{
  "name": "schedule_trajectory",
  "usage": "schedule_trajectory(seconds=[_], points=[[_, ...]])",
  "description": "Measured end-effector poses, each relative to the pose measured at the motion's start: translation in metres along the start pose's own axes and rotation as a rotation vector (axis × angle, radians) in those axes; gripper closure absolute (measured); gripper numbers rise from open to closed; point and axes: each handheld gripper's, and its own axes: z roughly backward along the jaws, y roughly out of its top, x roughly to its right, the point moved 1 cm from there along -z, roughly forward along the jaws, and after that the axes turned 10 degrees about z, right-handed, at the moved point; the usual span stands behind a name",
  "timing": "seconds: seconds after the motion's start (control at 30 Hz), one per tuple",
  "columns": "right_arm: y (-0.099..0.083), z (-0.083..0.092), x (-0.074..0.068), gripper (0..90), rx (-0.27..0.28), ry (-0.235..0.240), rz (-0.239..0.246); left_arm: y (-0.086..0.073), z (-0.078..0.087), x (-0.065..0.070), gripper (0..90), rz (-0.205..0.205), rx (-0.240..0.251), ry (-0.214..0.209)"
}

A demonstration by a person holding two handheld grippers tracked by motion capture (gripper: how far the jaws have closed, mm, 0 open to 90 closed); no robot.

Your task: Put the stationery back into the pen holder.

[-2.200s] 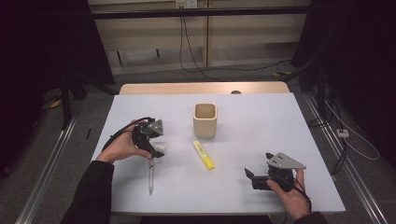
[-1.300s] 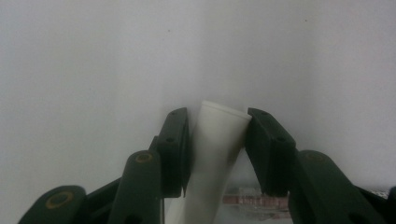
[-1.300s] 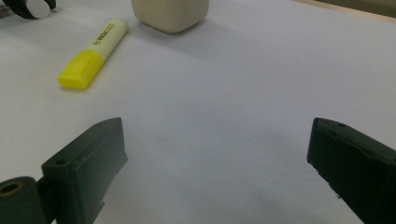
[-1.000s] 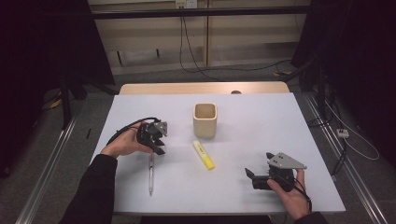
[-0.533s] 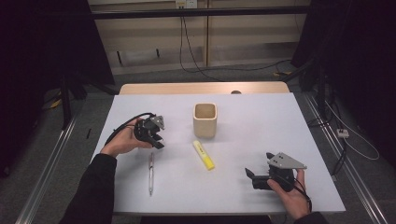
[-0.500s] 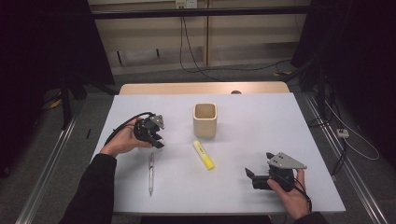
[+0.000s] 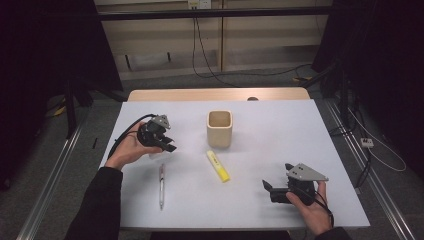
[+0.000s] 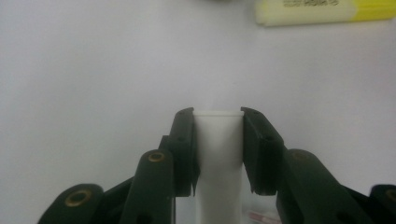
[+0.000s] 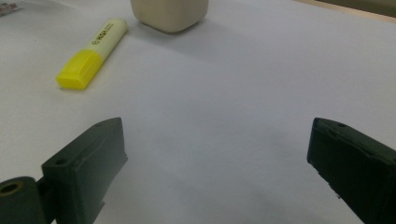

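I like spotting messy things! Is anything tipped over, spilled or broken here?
Nothing stands out. The cup stands upright, the highlighter and pen lie flat on the table, and the left gripper holds a white tube.

the left gripper (image 7: pixel 167 144) sits at the table's (image 7: pixel 300 130) left side with a tube (image 8: pixel 218 154) between its jaws. a pen (image 7: pixel 161 185) lies just nearside of it; a marker (image 7: pixel 218 165) and cup (image 7: pixel 219 128) lie between it and the right gripper (image 7: pixel 270 190).

White tube's (image 8: pixel 218 154) lower end cut off
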Motion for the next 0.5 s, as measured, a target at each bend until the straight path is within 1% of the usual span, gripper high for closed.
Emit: schedule_trajectory(seconds=[0.03, 0.07, 0.13, 0.17, 0.2, 0.23, 0.27, 0.3, 0.33, 0.37, 0.43, 0.47, 0.5], points=[[0.000, 0.000, 0.000, 4.1, 0.000, 0.000, 0.000, 0.000, 0.001, 0.002, 67.6, -0.006, 0.017, 0.003], [0.000, 0.000, 0.000, 4.1, 0.000, 0.000, 0.000, 0.000, 0.002, 0.003, 67.5, -0.002, 0.029, -0.004], [0.000, 0.000, 0.000, 4.1, 0.000, 0.000, -0.001, 0.000, 0.003, 0.007, 67.5, 0.008, 0.077, -0.021], [0.000, 0.000, 0.000, 4.1, 0.000, 0.000, 0.001, 0.000, 0.005, 0.008, 67.6, 0.007, 0.083, -0.026], [0.000, 0.000, 0.000, 4.1, 0.000, 0.000, 0.000, 0.000, 0.004, 0.011, 67.5, 0.018, 0.104, -0.019], [0.000, 0.000, 0.000, 4.1, -0.001, 0.001, 0.001, 0.001, 0.005, 0.011, 67.6, 0.015, 0.106, -0.012], [0.000, 0.000, 0.000, 4.1, 0.000, 0.001, 0.002, 0.001, 0.006, 0.012, 67.6, 0.032, 0.120, -0.006], [0.000, 0.000, 0.000, 4.1, 0.000, 0.001, 0.000, 0.001, 0.008, 0.013, 67.5, 0.038, 0.133, -0.002], [0.000, 0.000, 0.000, 4.1, 0.000, 0.002, 0.000, 0.002, 0.009, 0.013, 67.5, 0.051, 0.163, -0.013], [0.000, 0.000, 0.000, 4.1, 0.001, 0.001, -0.001, 0.002, 0.010, 0.013, 67.5, 0.051, 0.171, -0.019], [0.000, 0.000, 0.000, 4.1, 0.002, 0.000, -0.004, 0.003, 0.011, 0.014, 67.5, 0.062, 0.200, -0.009], [0.000, 0.000, 0.000, 4.1, 0.001, 0.000, -0.004, 0.003, 0.012, 0.015, 67.6, 0.079, 0.219, -0.014], [0.000, 0.000, 0.000, 4.1, 0.001, 0.000, -0.003, 0.003, 0.012, 0.015, 67.6, 0.082, 0.235, -0.010]])
